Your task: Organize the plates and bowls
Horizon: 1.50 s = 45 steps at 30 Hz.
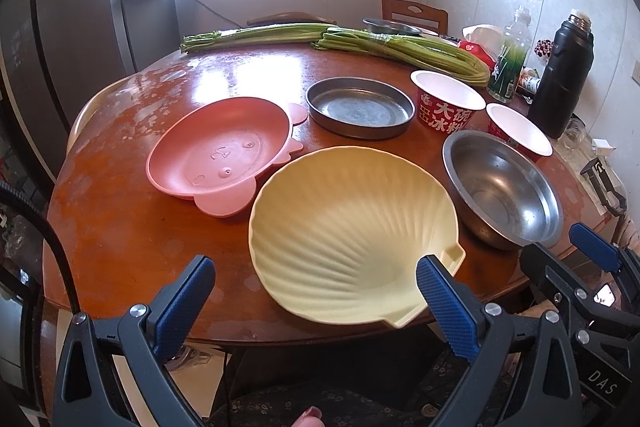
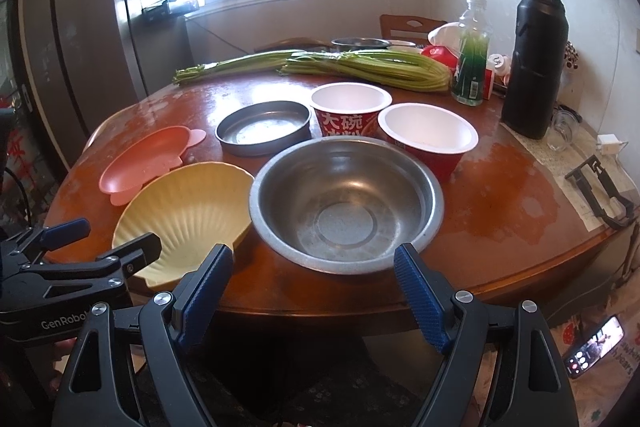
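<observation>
A pale yellow shell-shaped plate (image 1: pixel 352 235) lies at the near edge of the round wooden table (image 1: pixel 120 227). Left of it sits a pink animal-shaped plate (image 1: pixel 224 155), and behind them a shallow metal pan (image 1: pixel 360 107). A steel bowl (image 2: pixel 344 203) stands to the right, with two red paper bowls (image 2: pixel 428 135) behind it. My left gripper (image 1: pixel 316 283) hangs open just short of the yellow plate's near rim, holding nothing. My right gripper (image 2: pixel 316 275) is open in front of the steel bowl, also holding nothing.
Two bundles of green stalks (image 1: pixel 360 43) lie across the far side. A black thermos (image 2: pixel 532 63), a clear bottle (image 2: pixel 472 51) and small items crowd the far right. A black stand (image 2: pixel 600 187) rests at the right edge. A fridge (image 2: pixel 72 39) stands on the left.
</observation>
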Each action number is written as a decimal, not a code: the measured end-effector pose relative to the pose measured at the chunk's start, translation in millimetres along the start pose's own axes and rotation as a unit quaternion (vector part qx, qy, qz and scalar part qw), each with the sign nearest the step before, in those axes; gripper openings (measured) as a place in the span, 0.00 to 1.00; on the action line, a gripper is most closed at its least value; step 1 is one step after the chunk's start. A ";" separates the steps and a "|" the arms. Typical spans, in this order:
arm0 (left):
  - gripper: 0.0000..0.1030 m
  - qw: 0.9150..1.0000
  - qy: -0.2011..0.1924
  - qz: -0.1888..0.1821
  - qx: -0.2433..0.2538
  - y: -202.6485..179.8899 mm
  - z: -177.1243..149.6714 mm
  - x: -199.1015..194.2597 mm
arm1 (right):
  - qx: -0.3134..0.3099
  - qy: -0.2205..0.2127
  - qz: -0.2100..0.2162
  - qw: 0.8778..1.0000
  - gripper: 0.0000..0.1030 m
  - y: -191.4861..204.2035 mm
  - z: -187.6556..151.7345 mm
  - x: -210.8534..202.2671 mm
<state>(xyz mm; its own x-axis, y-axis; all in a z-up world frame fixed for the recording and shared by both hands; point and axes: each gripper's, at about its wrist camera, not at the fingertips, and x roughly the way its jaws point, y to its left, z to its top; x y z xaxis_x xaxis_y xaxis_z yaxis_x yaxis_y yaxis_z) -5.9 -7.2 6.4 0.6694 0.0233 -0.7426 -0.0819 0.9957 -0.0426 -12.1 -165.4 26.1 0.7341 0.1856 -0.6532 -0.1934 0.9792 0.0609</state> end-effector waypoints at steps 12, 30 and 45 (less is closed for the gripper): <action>0.99 0.998 -0.010 0.019 -0.065 77.7 21.0 -4.7 | -0.046 0.014 0.086 0.995 0.81 58.2 60.6 23.4; 0.96 0.990 0.053 0.004 -0.133 157.1 59.2 57.3 | -0.104 0.120 0.095 0.983 0.75 132.3 99.3 145.0; 0.42 0.987 0.097 -0.037 -0.126 161.5 77.9 93.7 | -0.119 0.156 0.134 0.971 0.48 141.9 93.5 174.7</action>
<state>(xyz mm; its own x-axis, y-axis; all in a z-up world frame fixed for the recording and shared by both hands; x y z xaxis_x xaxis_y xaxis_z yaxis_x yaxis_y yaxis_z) 101.1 162.7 -18.0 0.5286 -0.0912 -0.8440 -0.2346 0.9398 -0.2485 149.5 13.6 -8.8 0.4109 0.3611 -0.8371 -0.5228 0.8456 0.1082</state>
